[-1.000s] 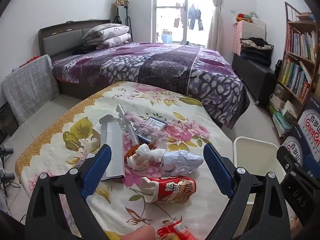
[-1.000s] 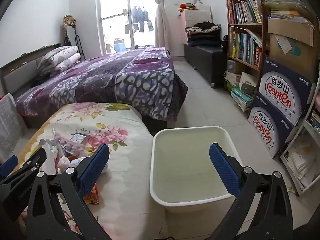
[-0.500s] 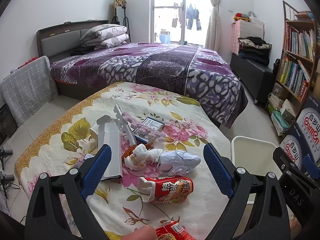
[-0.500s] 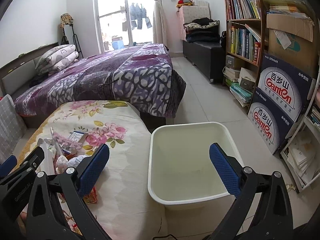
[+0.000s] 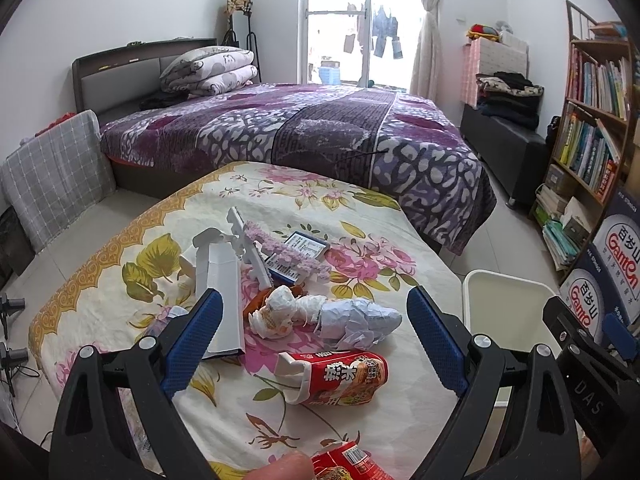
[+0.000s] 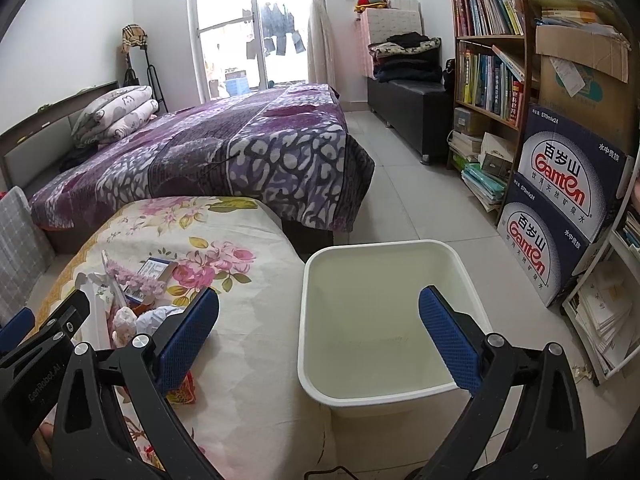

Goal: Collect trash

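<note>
Left wrist view: the left gripper [image 5: 316, 336] hangs wide apart over wrappers [image 5: 336, 376]. The right gripper [image 6: 320, 340] gapes empty above the bin [image 6: 384, 248]

Glossy red noodle cup [image 5: 340, 376], crumpled white paper [image 5: 360, 318], smooth plastic bin [image 6: 384, 394], printed cloth cover [image 5: 380, 420]

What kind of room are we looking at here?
Most likely a lived-in bedroom: a big bed with a purple patterned blanket, folded pale quilts by its headboard, and a wooden bookshelf packed with books.

Open white bin [image 6: 384, 396] (nothing inside) just beside cluttered floral table [image 6: 248, 344]
</note>
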`<state>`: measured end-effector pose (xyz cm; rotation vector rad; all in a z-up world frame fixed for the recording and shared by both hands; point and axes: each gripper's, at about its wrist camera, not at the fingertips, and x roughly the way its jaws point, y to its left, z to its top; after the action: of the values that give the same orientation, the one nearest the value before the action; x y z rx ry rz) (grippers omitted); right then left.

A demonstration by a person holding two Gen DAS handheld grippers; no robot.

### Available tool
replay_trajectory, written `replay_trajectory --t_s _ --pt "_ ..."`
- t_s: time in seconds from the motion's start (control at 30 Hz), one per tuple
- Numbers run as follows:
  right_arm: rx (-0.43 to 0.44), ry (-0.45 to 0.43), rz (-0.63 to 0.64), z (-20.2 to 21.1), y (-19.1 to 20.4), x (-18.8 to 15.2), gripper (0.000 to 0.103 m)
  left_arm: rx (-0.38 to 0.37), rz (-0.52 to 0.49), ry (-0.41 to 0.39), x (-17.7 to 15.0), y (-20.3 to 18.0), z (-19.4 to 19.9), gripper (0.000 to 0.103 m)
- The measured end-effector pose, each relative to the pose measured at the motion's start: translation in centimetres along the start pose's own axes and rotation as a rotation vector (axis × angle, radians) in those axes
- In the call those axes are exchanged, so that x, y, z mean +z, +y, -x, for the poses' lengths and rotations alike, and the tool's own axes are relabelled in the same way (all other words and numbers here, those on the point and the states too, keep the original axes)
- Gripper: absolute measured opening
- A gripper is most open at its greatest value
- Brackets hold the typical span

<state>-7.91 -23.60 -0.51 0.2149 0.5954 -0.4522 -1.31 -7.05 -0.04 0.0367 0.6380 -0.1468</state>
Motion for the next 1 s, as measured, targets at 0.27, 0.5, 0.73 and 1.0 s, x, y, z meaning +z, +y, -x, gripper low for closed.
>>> replay_trajectory --t_s 0.27,0.5,0.73,1.0 --pt "0.000 0.001 -0.004 -0.04 0.00 -0.04 0.096 0.001 0.000 0.000 -0.12 0.05 -0.08 0.091" --pt "0.002 0.005 -0.008 -0.09 -0.07 -0.05 0.096 0.001 -0.002 0.001 -0.09 0.05 -0.10 0.091" --pt "0.002 0.007 -0.011 -0.09 -0.11 -0.02 0.096 0.002 -0.001 0.002 -0.09 0.03 -0.11 0.091" --pt "0.003 0.012 -0.014 -0.22 -0.11 -0.40 0.096 0.003 -0.003 0.003 -0.10 0.03 -0.13 0.091"
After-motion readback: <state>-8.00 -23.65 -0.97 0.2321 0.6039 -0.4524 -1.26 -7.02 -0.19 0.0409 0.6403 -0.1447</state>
